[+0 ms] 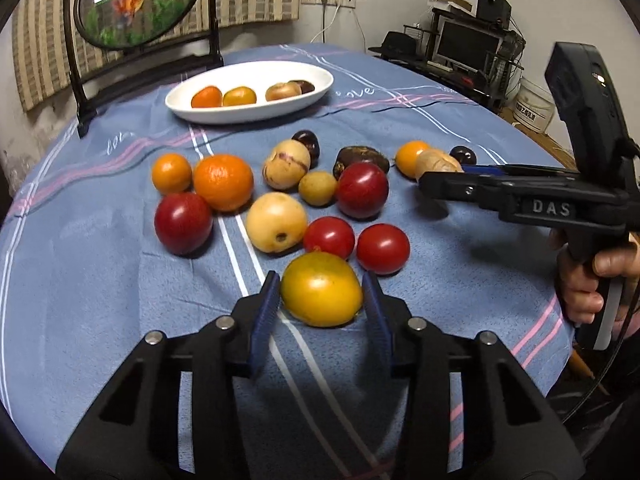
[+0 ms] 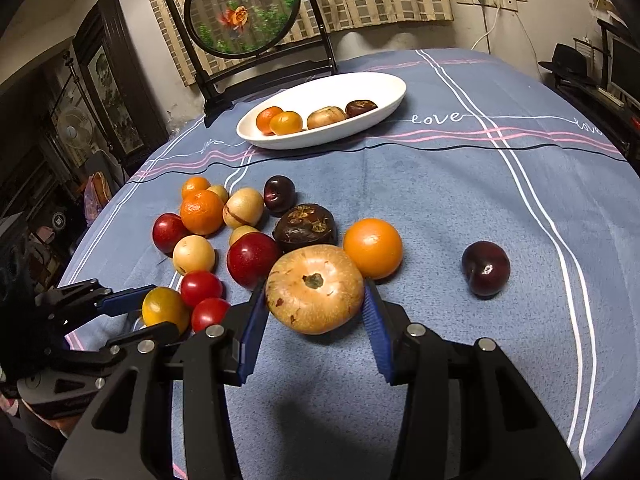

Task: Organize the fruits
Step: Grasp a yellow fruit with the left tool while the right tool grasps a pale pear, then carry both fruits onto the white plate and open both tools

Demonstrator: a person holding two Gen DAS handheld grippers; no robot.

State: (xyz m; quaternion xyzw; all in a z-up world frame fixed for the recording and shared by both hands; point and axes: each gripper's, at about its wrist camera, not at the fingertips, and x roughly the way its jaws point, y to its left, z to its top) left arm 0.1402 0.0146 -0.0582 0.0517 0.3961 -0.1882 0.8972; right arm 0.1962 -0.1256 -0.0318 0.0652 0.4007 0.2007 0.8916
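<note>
Straddling a round yellow tomato (image 1: 321,289) at near centre, left gripper (image 1: 320,300) pads touch it. Right gripper (image 2: 316,300) clamps a tan flattish fruit (image 2: 315,290). White oval dish (image 2: 384,114) far, four fruits inside. Only right view shows the lone dark plum (image 2: 485,268).

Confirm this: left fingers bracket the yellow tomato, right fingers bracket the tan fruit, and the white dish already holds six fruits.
Not six. The white dish holds four fruits, as the right wrist view shows. The rest stands: the left gripper brackets the yellow tomato, and the right gripper brackets the tan fruit.
</note>
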